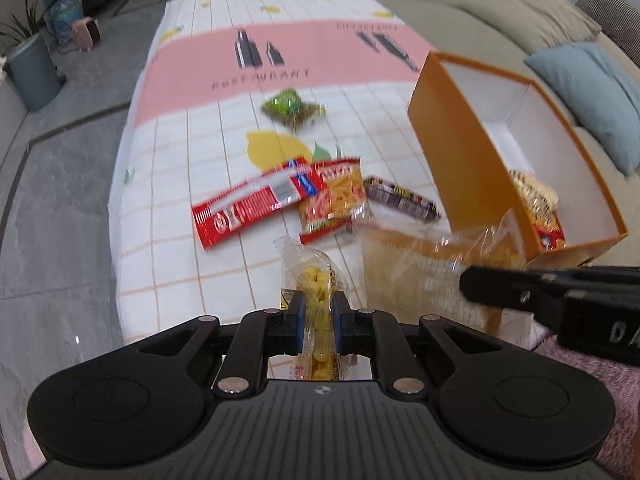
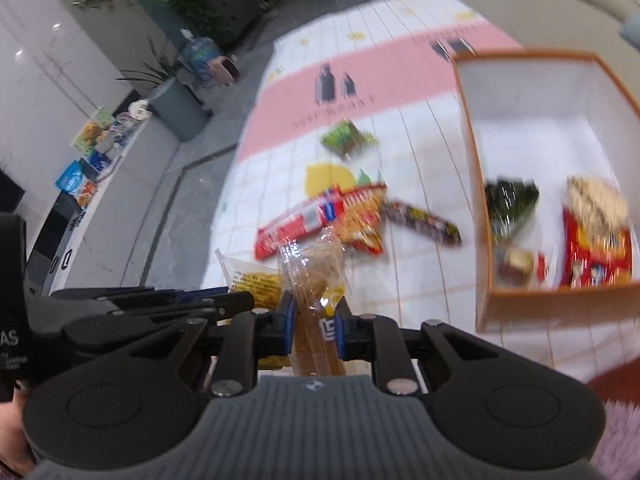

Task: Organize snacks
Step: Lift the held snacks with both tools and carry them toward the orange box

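Note:
My left gripper (image 1: 318, 306) is shut on a clear packet of yellow snacks (image 1: 316, 276), held above the near table edge. My right gripper (image 2: 315, 314) is shut on a clear brown-tinted snack bag (image 2: 316, 268); that bag also shows in the left wrist view (image 1: 424, 264). On the table lie a long red packet (image 1: 248, 204), an orange-red noodle snack bag (image 1: 336, 200), a dark bar (image 1: 402, 198) and a green packet (image 1: 290, 106). The orange box (image 2: 472, 200) stands at the right and holds a red bag (image 2: 596, 252), a dark green packet (image 2: 510, 204) and a small brown item (image 2: 516, 264).
The table carries a white, pink and lemon-print cloth (image 1: 192, 264). A beige sofa (image 1: 520, 12) with a blue cushion (image 1: 592, 96) runs along the right. Grey floor, a bin (image 1: 32, 72) and plants lie to the left. A shelf with packets (image 2: 92, 152) stands far left.

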Demonstrator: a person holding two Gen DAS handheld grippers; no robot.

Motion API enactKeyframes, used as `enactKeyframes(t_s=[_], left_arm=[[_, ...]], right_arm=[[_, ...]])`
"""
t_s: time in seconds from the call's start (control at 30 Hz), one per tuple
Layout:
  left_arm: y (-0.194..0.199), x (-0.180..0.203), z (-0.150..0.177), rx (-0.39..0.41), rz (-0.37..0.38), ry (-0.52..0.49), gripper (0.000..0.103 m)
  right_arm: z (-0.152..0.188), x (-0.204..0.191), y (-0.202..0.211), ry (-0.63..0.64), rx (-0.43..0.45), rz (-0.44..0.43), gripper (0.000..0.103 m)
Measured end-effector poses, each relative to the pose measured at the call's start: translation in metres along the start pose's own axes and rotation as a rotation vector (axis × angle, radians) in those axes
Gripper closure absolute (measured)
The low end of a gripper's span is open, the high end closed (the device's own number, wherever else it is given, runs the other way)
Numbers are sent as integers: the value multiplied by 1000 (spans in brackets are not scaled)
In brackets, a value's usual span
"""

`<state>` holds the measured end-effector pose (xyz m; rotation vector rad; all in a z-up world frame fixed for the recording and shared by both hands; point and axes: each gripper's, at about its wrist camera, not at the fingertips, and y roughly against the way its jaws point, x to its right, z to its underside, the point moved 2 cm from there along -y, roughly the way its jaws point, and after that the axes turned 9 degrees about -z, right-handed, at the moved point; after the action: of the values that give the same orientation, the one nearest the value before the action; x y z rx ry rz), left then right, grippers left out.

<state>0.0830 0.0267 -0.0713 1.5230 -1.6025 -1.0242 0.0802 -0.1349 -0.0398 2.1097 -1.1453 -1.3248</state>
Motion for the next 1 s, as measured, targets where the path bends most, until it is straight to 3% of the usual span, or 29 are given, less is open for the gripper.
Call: enactKeyframes(t_s=[0.27, 0.43, 0.7, 0.8, 1.0], left_arm=[[-14, 8, 5, -6, 7, -12, 88], [-21, 16, 9, -25, -4, -39, 86], [-23, 13, 13, -41, 6, -30, 83], [-14, 16, 11, -17, 64, -26, 83], [-8, 38, 12, -8, 132, -87, 83]], right_arm=[[-7, 18, -15, -56, 15, 38, 85], [-5, 11, -19, 19, 9, 70, 72], [2, 14, -38, 57, -27, 94, 72], [5, 22, -42, 45, -50, 125, 80], [11, 30, -21, 25, -56, 114, 82]])
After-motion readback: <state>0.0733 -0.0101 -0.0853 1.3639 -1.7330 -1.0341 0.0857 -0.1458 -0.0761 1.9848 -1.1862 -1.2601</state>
